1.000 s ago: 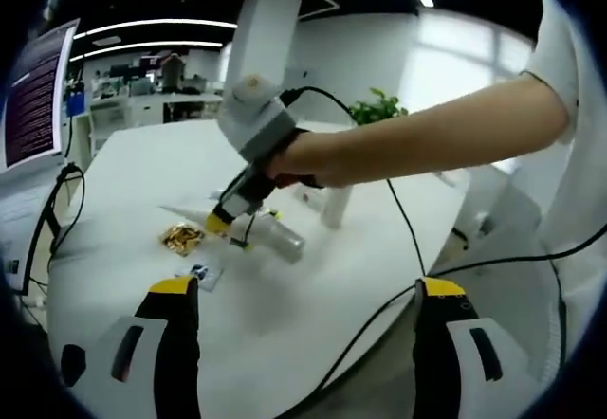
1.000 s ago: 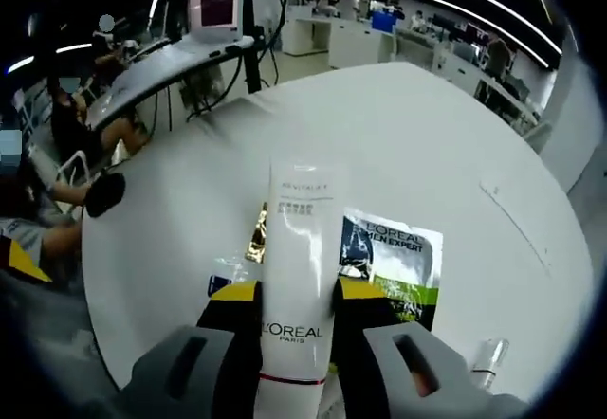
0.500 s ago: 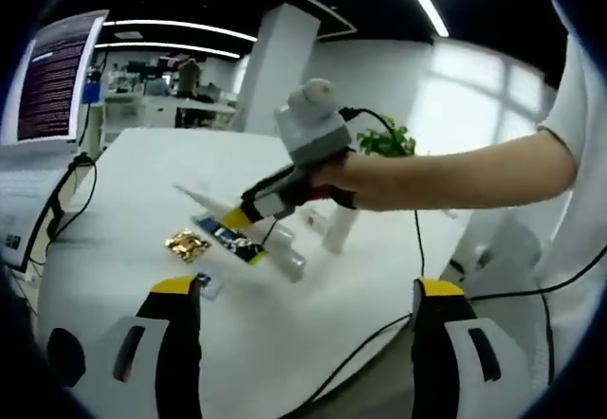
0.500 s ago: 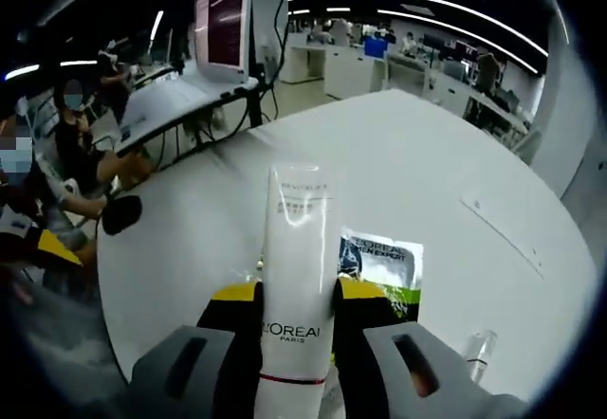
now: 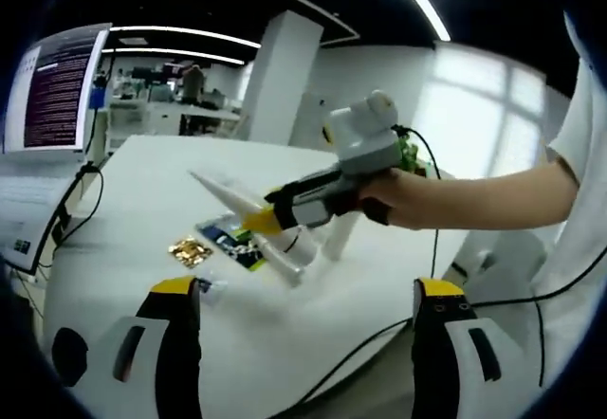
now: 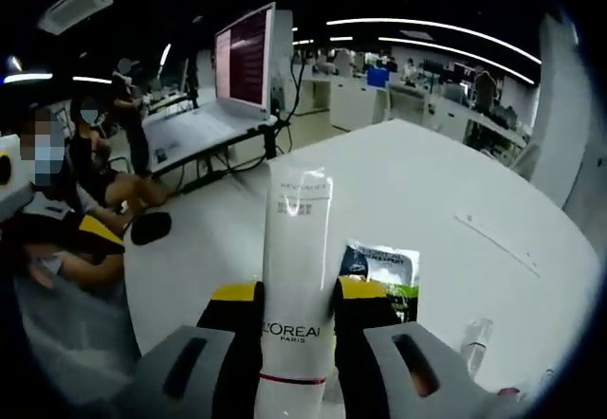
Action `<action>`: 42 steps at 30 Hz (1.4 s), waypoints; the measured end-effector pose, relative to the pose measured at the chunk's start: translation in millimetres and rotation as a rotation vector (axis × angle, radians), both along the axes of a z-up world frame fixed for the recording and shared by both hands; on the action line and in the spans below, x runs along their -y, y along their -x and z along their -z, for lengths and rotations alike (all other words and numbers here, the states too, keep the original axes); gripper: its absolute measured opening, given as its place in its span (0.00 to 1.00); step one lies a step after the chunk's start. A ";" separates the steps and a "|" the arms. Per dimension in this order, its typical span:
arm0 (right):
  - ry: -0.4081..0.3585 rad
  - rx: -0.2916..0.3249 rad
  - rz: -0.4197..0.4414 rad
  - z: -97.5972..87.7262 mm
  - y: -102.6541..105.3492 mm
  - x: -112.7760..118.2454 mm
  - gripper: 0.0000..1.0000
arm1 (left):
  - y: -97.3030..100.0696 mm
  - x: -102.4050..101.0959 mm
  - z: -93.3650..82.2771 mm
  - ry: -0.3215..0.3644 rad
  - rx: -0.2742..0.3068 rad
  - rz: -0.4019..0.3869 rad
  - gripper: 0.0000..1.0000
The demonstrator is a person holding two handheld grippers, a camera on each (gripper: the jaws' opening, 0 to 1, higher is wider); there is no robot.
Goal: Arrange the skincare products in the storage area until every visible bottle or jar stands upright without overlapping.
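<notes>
Clamping the white L'Oréal plastic tube (image 6: pixel 297 277), the right gripper (image 6: pixel 298 298) risks toppling the clear bottle (image 6: pixel 477 339) at 4 o'clock; left gripper (image 5: pixel 302 291) hangs released.

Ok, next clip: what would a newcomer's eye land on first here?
The white L'Oreal tube, clamped in the right claw and held above the white table, dominates the right gripper view. In the left gripper view it juts out from that claw over a green sachet and gold packet, with the left claw open.
</notes>
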State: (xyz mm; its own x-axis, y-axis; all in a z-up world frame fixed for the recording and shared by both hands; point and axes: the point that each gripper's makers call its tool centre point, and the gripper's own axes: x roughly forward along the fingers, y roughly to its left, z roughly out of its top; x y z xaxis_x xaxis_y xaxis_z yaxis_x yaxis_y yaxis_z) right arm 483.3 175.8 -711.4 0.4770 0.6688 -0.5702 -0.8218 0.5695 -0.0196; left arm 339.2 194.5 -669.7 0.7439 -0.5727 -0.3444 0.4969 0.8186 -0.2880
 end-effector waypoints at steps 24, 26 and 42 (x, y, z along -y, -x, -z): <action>-0.098 0.083 0.017 -36.0 62.6 43.6 0.28 | -7.5 32.4 -22.6 0.081 0.033 -0.009 0.83; -0.106 0.084 0.017 -37.4 66.4 44.6 0.28 | -12.1 32.0 -25.5 0.089 0.038 -0.008 0.81; -0.130 0.155 -0.029 -56.9 104.5 39.5 0.28 | -56.8 29.0 -43.2 0.311 0.009 -0.037 0.67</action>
